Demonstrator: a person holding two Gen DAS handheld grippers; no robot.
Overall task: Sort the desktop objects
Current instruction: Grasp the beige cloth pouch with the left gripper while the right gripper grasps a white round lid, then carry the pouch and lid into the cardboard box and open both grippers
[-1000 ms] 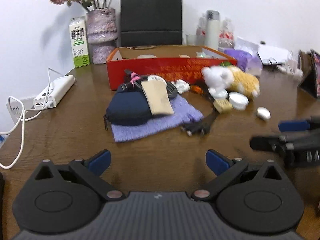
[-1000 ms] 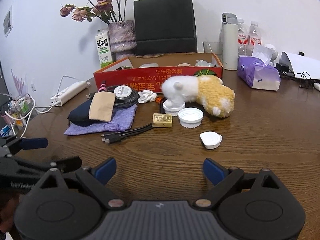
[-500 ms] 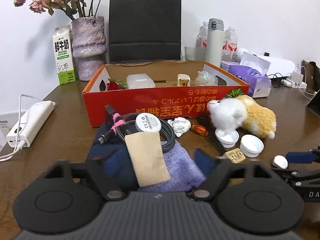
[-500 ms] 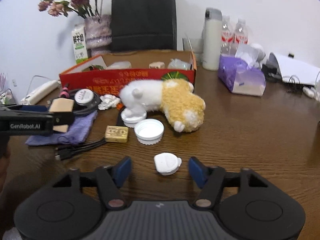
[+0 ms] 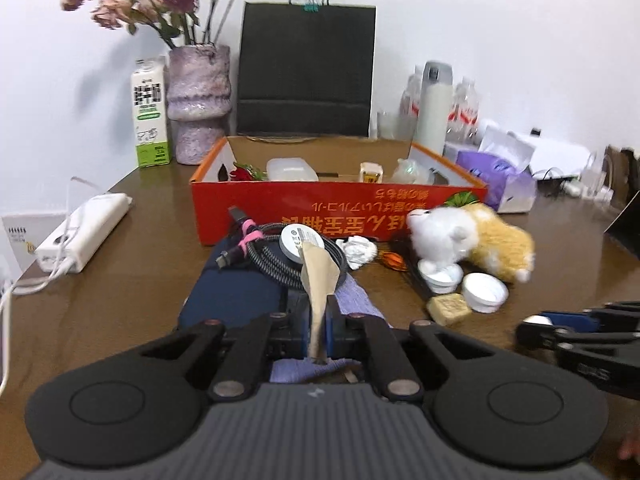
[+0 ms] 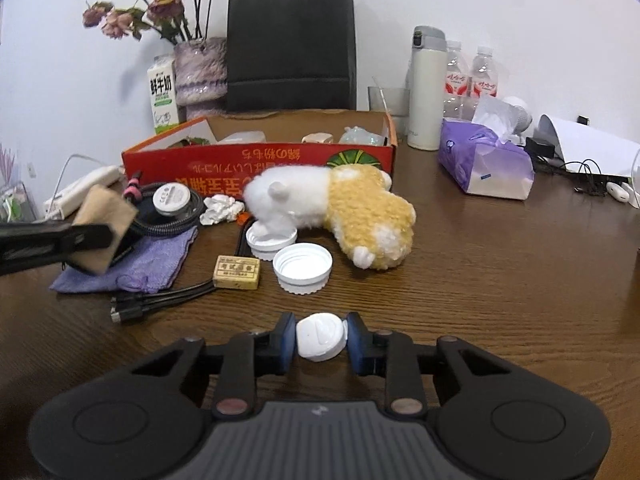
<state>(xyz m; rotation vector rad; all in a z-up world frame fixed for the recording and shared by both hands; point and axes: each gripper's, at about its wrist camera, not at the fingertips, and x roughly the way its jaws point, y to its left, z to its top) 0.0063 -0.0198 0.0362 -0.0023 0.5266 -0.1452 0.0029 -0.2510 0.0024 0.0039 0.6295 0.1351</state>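
My left gripper [image 5: 319, 322] is shut on a tan flat pouch [image 5: 318, 280], held edge-up over a navy case [image 5: 236, 296] and a purple cloth [image 5: 356, 300]; the pouch also shows in the right wrist view [image 6: 102, 220]. My right gripper [image 6: 320, 338] is shut on a small white cap [image 6: 320, 336] just above the table. A red cardboard box [image 5: 336, 210] holding several items stands behind. A white-and-yellow plush toy [image 6: 340, 208], two white lids [image 6: 302, 266], a tan eraser block [image 6: 236, 272], a coiled cable with a white disc [image 6: 172, 200] and black cables [image 6: 160, 298] lie in front of it.
A vase of dried flowers [image 5: 198, 104], a milk carton [image 5: 150, 112] and a black paper bag [image 5: 306, 68] stand at the back. A white power strip [image 5: 84, 232] lies left. A thermos [image 6: 428, 88], water bottles and a purple tissue pack [image 6: 484, 164] stand right.
My left gripper moved forward and closed on the tan pouch, tipping it up on edge. My right gripper advanced to the small white cap and closed on it.
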